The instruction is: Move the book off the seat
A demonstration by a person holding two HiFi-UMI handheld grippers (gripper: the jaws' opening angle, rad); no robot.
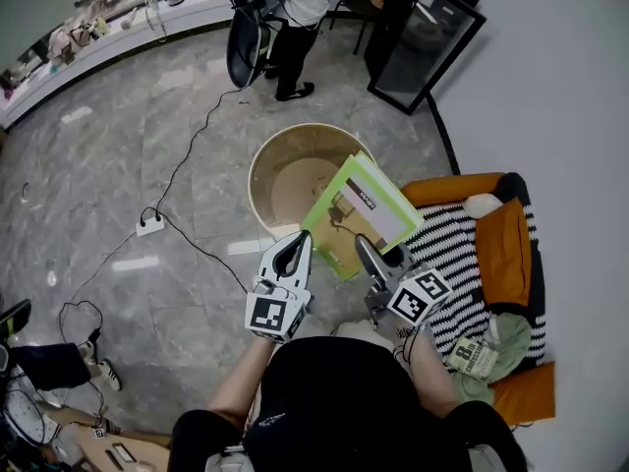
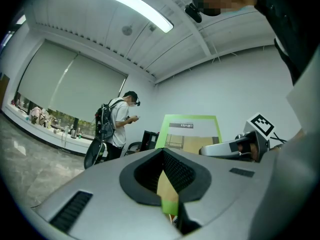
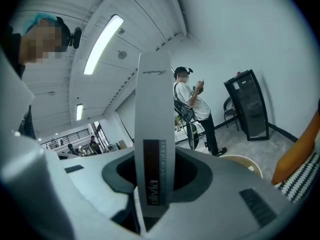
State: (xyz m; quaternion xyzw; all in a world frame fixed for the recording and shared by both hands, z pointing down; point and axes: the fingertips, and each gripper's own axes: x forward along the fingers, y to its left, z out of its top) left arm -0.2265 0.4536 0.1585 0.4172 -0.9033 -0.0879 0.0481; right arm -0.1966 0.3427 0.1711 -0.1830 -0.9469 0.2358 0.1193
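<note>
A large green-covered book (image 1: 362, 212) hangs in the air between both grippers, tilted, over the floor beside the seat. My left gripper (image 1: 299, 242) is shut on its lower left corner; in the left gripper view that corner (image 2: 168, 190) is pinched between the jaws, with the cover rising behind. My right gripper (image 1: 363, 247) is shut on the book's near edge. In the right gripper view the white spine (image 3: 155, 149) stands upright between the jaws. The seat (image 1: 503, 244), orange with a black-and-white striped blanket, lies to the right of the book.
A round beige tub (image 1: 285, 177) stands on the floor just beyond the book. Clothes (image 1: 484, 354) lie on the seat's near end. A power strip (image 1: 149, 226) with trailing cables lies at the left. A person (image 1: 295, 23) stands at the back near a black cabinet (image 1: 425, 37).
</note>
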